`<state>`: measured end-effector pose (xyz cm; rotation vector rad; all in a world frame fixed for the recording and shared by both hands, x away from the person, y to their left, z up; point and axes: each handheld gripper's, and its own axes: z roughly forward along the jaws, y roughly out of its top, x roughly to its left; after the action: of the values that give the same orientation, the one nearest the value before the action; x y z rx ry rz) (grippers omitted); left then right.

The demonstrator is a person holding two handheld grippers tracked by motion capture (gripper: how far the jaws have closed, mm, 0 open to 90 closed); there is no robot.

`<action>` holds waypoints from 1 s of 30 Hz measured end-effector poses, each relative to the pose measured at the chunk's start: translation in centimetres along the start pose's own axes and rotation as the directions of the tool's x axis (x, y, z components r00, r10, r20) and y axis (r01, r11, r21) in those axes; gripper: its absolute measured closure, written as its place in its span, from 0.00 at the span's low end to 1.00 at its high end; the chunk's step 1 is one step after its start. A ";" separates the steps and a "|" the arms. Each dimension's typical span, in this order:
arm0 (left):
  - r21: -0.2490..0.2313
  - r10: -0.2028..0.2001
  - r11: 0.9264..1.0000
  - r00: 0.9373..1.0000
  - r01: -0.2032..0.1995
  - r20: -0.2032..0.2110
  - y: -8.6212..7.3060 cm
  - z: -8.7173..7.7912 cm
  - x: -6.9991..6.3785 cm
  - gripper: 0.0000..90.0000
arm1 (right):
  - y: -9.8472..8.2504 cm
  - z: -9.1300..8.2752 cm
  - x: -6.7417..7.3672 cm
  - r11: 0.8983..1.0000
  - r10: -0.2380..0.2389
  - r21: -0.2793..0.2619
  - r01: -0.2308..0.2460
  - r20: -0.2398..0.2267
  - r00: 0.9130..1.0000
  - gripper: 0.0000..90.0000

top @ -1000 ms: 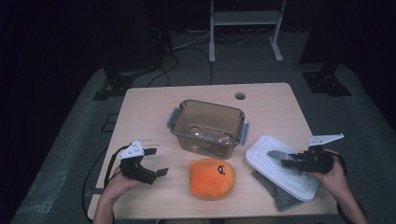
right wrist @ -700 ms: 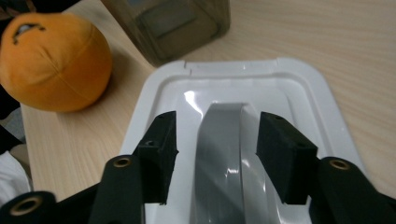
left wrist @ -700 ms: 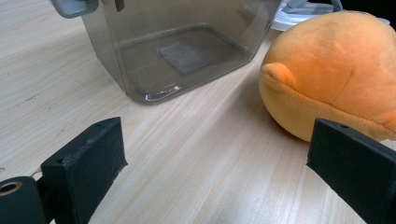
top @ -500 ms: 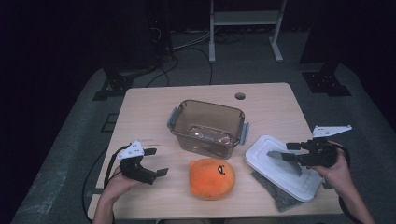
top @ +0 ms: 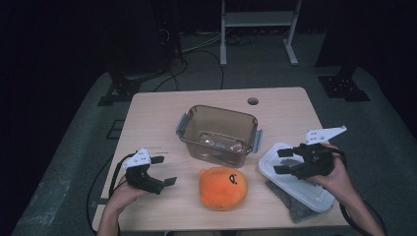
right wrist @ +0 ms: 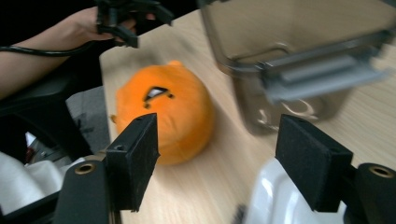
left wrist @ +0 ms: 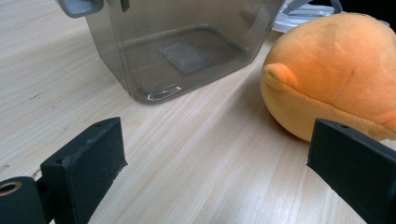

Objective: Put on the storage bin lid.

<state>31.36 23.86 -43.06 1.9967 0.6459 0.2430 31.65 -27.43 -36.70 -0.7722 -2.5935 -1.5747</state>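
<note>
A clear brown plastic container [top: 219, 132] stands empty at the table's middle. In front of it sits an orange plush toy [top: 223, 187]. A white lid [top: 295, 182] lies flat at the right front. My right gripper [top: 278, 161] hovers just above the lid's near-left part; its jaws have just been opening and nothing is between them. In the right gripper view they frame the plush [right wrist: 173, 107] and the container [right wrist: 299, 56]. My left gripper [top: 166, 170] rests open at the left front, pointing at the plush [left wrist: 336, 70] and the container [left wrist: 177, 46].
A grey cloth [top: 290, 204] sticks out from under the lid near the table's front right edge. A round cable hole [top: 253, 101] is at the back of the table [top: 157, 118]. A white frame [top: 255, 19] stands on the floor beyond.
The right gripper's jaws have spread wide, and it has lifted off the white lid, which stays flat on the table. The left gripper has not moved.
</note>
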 end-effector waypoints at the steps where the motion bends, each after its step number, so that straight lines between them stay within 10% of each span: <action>1: 0.001 0.001 1.000 1.000 -0.001 0.000 0.0 0.0 0.0 0.04 | 0.4 0.3 0.3 1.000 -0.012 0.005 0.012 -0.009 1.000 0.31; 30: -0.004 -0.006 1.000 1.000 0.006 -0.001 -0.1 -0.2 0.1 0.04 | 6.1 8.8 5.1 0.971 -0.178 0.124 0.202 -0.184 0.967 0.30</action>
<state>31.34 24.16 -43.06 1.9905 0.6519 0.2414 31.85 -15.73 -34.71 -0.3686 -2.6814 -1.4057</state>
